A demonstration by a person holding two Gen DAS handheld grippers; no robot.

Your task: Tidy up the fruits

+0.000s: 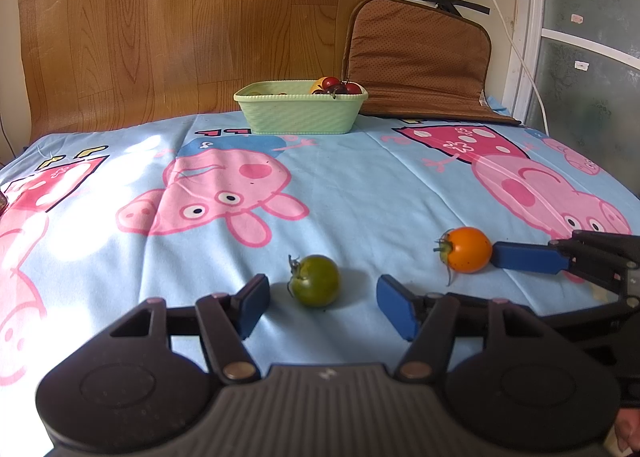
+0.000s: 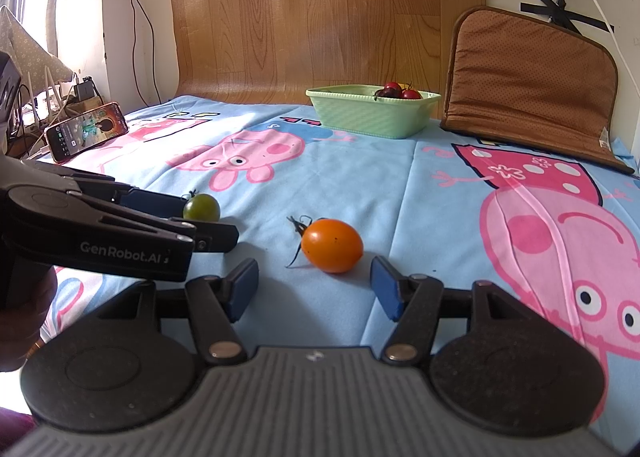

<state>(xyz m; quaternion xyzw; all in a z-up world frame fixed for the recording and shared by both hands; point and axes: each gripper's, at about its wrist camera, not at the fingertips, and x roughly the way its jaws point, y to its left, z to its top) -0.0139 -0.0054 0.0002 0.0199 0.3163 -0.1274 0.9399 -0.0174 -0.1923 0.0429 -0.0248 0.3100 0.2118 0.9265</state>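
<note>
Left wrist view: the green tomato (image 1: 315, 280) is seen low in the middle of the frame, on the sheet (image 1: 360, 185), between the spread fingers of the left gripper (image 1: 323, 305); no pad is touching it.
Right wrist view: the orange tomato (image 2: 331, 245) lies at the centre, just ahead of the right gripper (image 2: 313, 288), whose fingers are also spread and hold nothing.
Basket (image 1: 300, 107): stands in the upper middle, well apart from both tomatoes, with red fruits already inside.
Step in hand: each tomato is judged to be about to be grasped.
Advice: each gripper should be pushed a little forward, so the pads meet the widest part; the closing should be slow and gentle, because the skin is soft and the fruit may roll.
Pose: both grippers are tilted downward toward the sheet, side by side, close to each other.
</note>
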